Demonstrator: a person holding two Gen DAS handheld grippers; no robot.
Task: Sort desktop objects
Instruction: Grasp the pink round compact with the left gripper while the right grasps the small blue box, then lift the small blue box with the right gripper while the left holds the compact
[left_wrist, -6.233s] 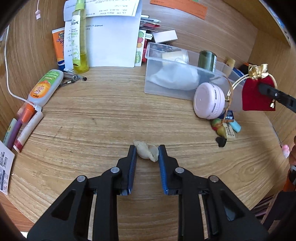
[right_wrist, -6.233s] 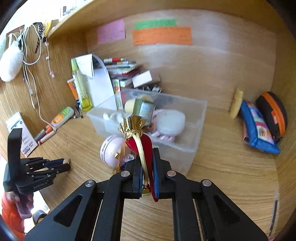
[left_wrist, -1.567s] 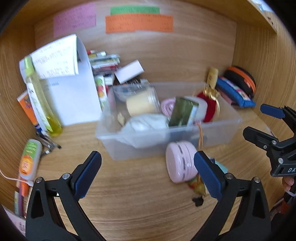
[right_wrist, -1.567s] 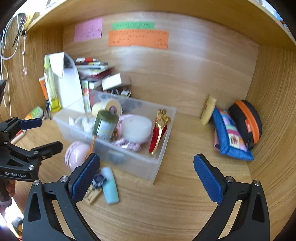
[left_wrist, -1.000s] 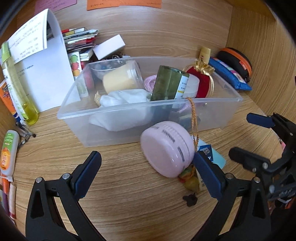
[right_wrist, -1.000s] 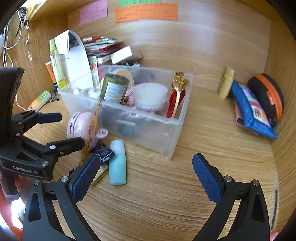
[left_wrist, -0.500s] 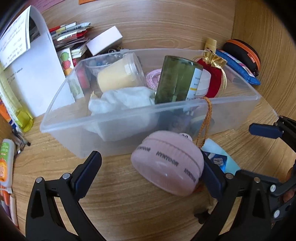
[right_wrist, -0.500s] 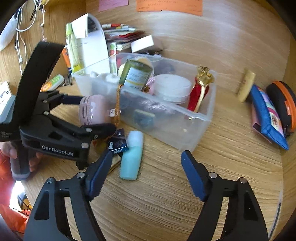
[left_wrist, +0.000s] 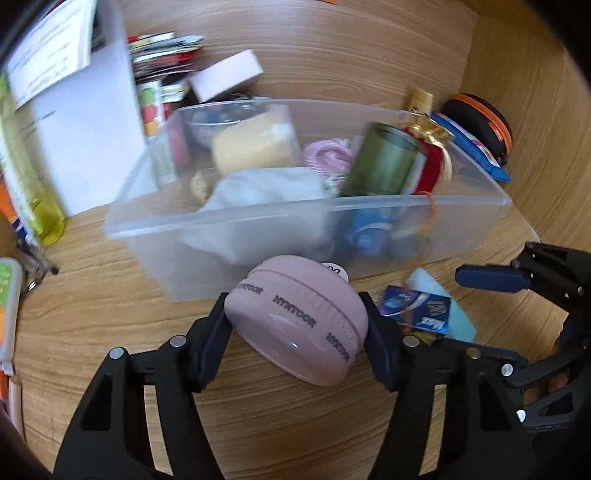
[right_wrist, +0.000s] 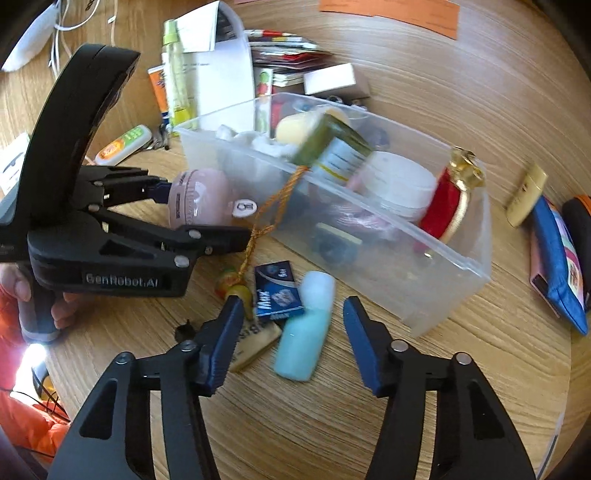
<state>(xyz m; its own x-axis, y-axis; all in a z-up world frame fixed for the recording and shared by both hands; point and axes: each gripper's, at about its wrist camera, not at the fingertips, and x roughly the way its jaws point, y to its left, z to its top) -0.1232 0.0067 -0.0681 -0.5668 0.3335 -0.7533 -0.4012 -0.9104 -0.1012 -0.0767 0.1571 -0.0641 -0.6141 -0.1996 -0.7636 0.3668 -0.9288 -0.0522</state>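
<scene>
Both grippers have gone from wide open a second ago to closing on things lying in front of the clear plastic bin (left_wrist: 491, 201). The left gripper (left_wrist: 295, 325) now has the round pink case (left_wrist: 299, 317) between its blue pads: the pads sit right against its two sides, so the grip looks made or all but made, though the jaws are closing at this moment. The case lies tilted on the wooden desk (left_wrist: 110, 302), just in front of the near wall of the bin.

The right gripper (right_wrist: 291, 332) is closing as well, about half open, with the pale blue tube (right_wrist: 306, 325) lying between its jaws. The pads do not touch it yet; there is a clear gap on the right side. Just left of the tube lie a small dark blue packet (right_wrist: 277, 291) and a tan tag (right_wrist: 255, 343), close to the left pad, and an orange cord (right_wrist: 273, 210) with beads runs from them up over the bin's rim. The left pad may catch the tag or the cord as it closes.

The bin already holds a green jar (right_wrist: 332, 147), a red pouch (right_wrist: 443, 206), a white round tin (right_wrist: 399, 184) and white cloth. The change means the task moves from reaching to picking: the case and the tube are likely the next two things to go over the rim.
</scene>
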